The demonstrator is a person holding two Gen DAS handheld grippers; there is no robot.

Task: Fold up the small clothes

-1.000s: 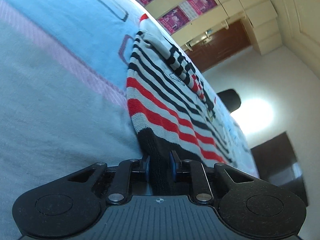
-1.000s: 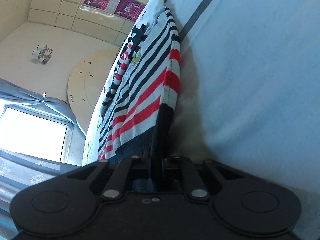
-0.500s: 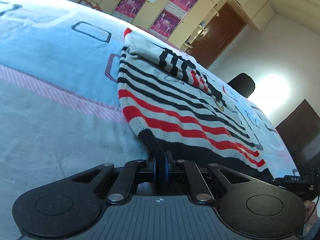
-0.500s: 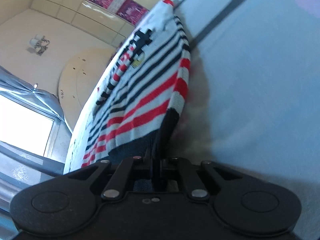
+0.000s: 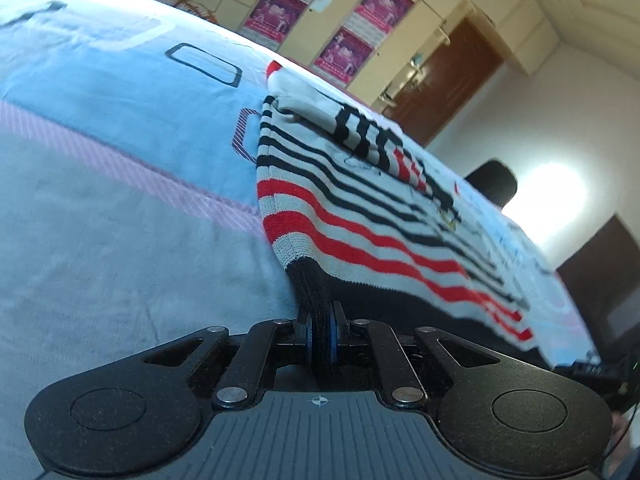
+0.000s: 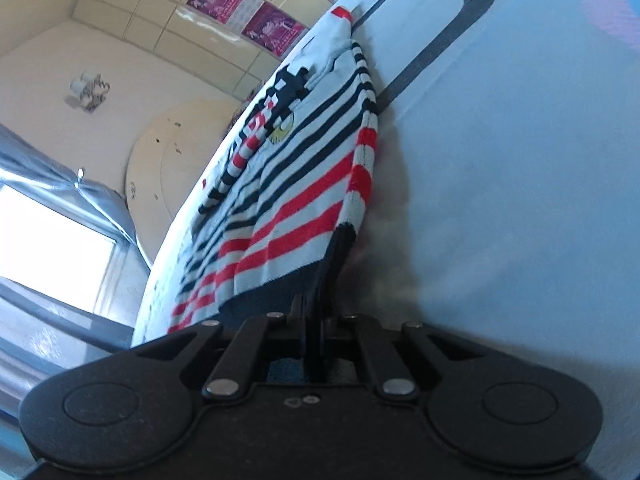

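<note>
A small knitted sweater (image 5: 360, 216) with black and red stripes on grey lies spread on a pale blue bed sheet (image 5: 120, 128). Its dark ribbed hem is pinched at one corner by my left gripper (image 5: 321, 330), which is shut on it. In the right wrist view the same sweater (image 6: 296, 184) runs away from the camera, and my right gripper (image 6: 316, 320) is shut on the other hem corner. Both corners are lifted slightly off the sheet. A folded sleeve with black bars lies across the sweater's top.
The bed sheet (image 6: 520, 200) has printed rectangle outlines and a pink band (image 5: 120, 168). Behind stand cupboards with pink posters (image 5: 276, 12), a brown door (image 5: 444, 80), a dark chair back (image 5: 494, 182) and a bright window (image 6: 48, 248) with curtains.
The left jaws closed from slightly apart onto the dark hem. Both wrist views rolled, so the bed looks more level now. The right gripper kept its hold on the hem throughout.
</note>
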